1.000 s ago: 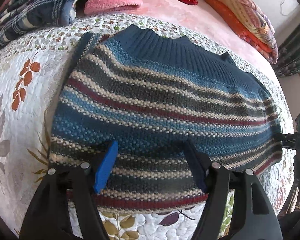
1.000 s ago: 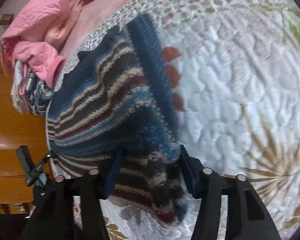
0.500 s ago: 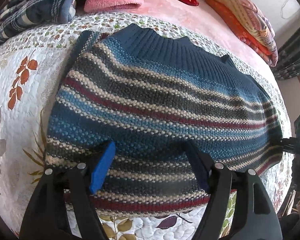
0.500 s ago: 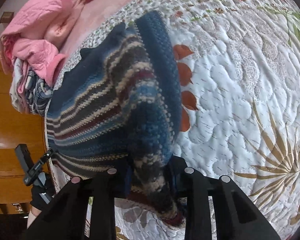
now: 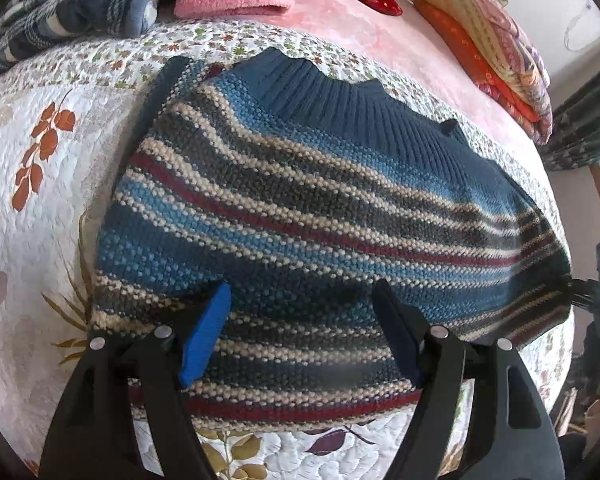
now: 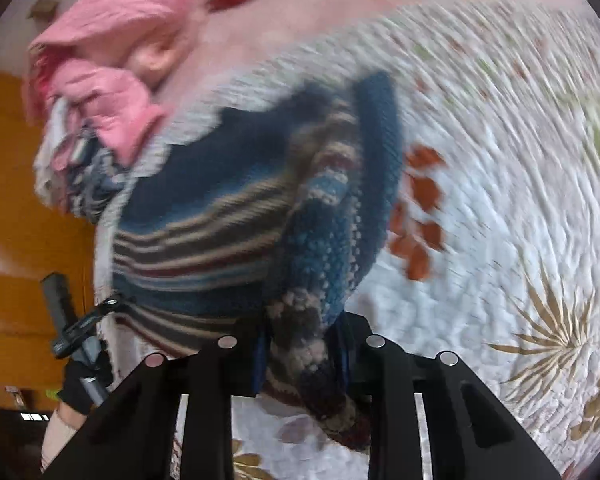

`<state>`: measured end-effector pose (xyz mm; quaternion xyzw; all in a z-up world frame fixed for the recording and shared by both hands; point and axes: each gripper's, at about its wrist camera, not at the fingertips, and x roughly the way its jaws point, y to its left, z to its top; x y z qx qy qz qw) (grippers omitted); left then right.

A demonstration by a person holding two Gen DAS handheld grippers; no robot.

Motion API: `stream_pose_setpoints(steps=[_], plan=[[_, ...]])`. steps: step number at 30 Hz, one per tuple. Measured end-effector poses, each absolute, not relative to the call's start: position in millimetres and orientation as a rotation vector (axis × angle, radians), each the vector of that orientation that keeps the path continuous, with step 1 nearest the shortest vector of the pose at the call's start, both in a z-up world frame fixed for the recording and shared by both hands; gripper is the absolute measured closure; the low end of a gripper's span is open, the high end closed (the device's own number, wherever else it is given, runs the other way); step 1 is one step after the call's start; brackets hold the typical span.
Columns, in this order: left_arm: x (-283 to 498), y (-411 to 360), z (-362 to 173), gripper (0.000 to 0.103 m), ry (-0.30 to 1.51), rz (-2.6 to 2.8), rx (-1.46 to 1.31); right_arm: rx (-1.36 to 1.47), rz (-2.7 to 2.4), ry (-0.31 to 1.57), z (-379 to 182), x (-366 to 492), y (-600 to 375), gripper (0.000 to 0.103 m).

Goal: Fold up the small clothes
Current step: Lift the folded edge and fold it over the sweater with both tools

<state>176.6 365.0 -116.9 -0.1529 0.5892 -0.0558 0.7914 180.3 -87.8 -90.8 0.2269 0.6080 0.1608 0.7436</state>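
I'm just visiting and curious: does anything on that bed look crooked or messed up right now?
Only the striped sweater. It lies mostly flat on the quilt, but one edge is bunched and lifted where the right tongs pinch it. The left tongs are open over its hem. Nothing looks torn or spilled.

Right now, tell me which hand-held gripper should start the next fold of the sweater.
Right. The right hand-held gripper is shut on the striped sweater, bunching its edge. The left hand-held gripper is open over it, gripping nothing.
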Motion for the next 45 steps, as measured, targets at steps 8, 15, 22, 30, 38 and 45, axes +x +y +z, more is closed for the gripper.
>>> stream_pose_setpoints(steps=[8,15,22,30,38,45], plan=[[176,375,-107,0.03,1.255,-0.113,-0.363,0.256,0.469,1.292,-33,199,15,0.082],[179,397,-94,0.03,1.206,-0.09,-0.429,-0.071,0.563,1.318,-30,192,115,0.082],[181,407,-89,0.03,1.186,-0.076,-0.468,-0.216,0.619,1.395,-68,174,168,0.082],[181,402,-83,0.03,1.175,-0.114,-0.481,-0.043,0.696,1.433,-93,167,170,0.054],[183,379,-79,0.03,1.179,-0.21,-0.508,0.183,0.728,1.384,-65,161,119,0.054],[185,340,-75,0.024,1.181,-0.308,-0.505,0.274,0.622,1.345,-46,156,36,0.051]])
